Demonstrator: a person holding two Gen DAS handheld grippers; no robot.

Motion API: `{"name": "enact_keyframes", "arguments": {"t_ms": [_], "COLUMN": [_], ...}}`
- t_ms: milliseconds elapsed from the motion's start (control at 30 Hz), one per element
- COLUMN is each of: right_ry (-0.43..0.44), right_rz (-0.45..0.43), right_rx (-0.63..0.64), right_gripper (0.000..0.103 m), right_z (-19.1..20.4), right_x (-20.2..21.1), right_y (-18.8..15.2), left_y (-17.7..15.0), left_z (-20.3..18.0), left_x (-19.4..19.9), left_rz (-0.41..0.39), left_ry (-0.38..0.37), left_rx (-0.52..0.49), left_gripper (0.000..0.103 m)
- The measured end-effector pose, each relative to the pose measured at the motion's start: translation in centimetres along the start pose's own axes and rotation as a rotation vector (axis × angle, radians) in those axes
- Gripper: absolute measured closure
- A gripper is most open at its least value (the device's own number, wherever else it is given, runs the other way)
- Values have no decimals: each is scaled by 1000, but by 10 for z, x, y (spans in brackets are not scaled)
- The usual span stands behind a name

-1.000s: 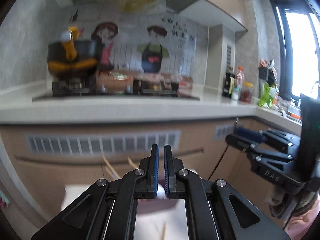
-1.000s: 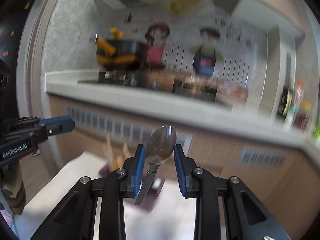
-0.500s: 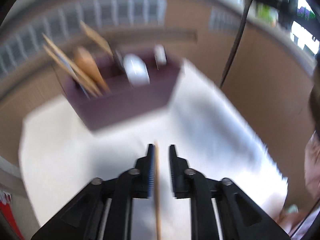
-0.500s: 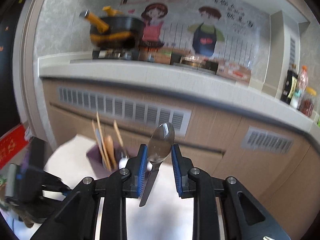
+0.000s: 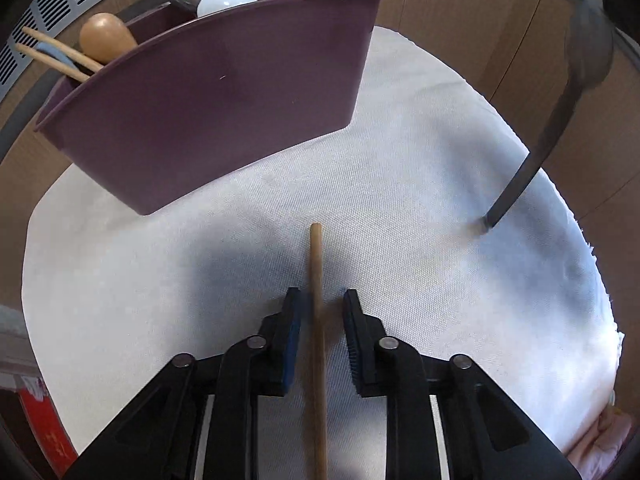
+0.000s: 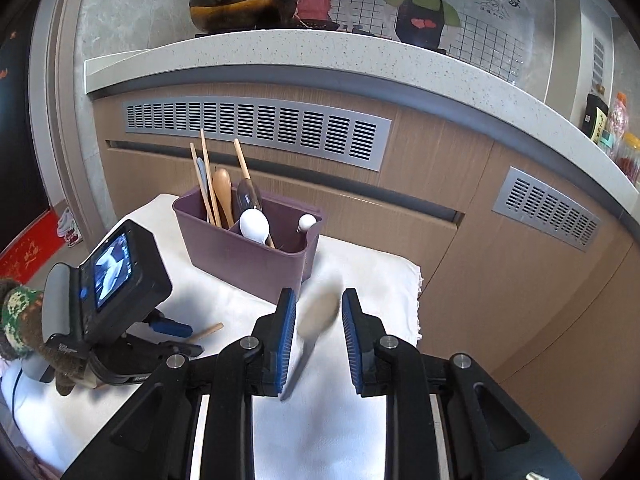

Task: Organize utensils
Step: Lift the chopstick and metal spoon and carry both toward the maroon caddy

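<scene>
Left gripper (image 5: 318,312) points down at the white cloth-covered surface (image 5: 400,240), straddling a wooden chopstick (image 5: 317,280) that lies flat. Fingers (image 5: 294,320) are closing, but a gap shows either side of the stick, so no grasp yet. Straddling along its length looks like a setup for a pinch pickup. The chopstick's near end is cut off by the frame.

Purple utensil holder (image 6: 248,248) stands upright at the far side of the cloth, already loaded: chopsticks and a wooden spoon (image 6: 223,194) in its left compartment, white ceramic spoon (image 6: 254,224) and a metal spoon in the next. Contents lower down are hidden by the walls.

Right gripper (image 6: 318,320) carries a metal spoon (image 6: 318,312), bowl up between the fingers, handle hanging down so its tip just meets the cloth in the left view. The bowl is motion-blurred and pad contact is hard to see; the fingers look clamped on it.
</scene>
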State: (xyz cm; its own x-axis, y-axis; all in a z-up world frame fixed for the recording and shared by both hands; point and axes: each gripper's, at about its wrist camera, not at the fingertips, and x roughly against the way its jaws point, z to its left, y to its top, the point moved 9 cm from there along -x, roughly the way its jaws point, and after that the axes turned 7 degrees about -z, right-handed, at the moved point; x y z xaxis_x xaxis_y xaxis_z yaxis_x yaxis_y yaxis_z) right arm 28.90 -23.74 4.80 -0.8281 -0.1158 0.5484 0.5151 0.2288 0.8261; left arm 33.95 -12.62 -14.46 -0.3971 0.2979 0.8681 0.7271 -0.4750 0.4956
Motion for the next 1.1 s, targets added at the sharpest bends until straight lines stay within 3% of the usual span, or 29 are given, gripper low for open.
{"name": "enact_keyframes", "arguments": {"t_ms": [67,167,267,400,467,533,600,733,867,1000,1100], "right_ry": [7,15,33,65,55,16,-26,-111,-222,-317,-321], "right_rz": [-3,-8,-12,18,71,124,175,265,288,323,362], "right_rx": [-5,-9,-9,-49,-101,-158,-218,-357,-461,-431,-352], "right_gripper": [81,81,88,86,76,56,51,51,51,51,76], "right_z": [0,2,4,-4,-18,-33,-45,-65,-75,-73,-65], "right_x": [2,6,10,14,11,2,-14,-62,-113,-150,-164], "right_y": [-1,-1,-1,-9,-25,-49,-71,-98,-100,-94,-96], "left_y": [0,-3,-5,-11,-16,-21,-22,-16,-15,-14,-17], "left_z": [2,2,4,10,13,15,16,22,29,39,46], "left_x": [0,10,30,54,60,63,65,80,90,99,109], "left_rz": [-3,-29,-103,-172,-188,-201,-215,-293,-338,-370,-395], "left_ry": [8,-2,-54,-80,-67,-70,-85,-64,-72,-93,-97], "left_rx": [0,32,104,161,172,182,201,252,289,323,332], "left_gripper": [97,98,98,98,97,97,97,97,97,97,97]}}
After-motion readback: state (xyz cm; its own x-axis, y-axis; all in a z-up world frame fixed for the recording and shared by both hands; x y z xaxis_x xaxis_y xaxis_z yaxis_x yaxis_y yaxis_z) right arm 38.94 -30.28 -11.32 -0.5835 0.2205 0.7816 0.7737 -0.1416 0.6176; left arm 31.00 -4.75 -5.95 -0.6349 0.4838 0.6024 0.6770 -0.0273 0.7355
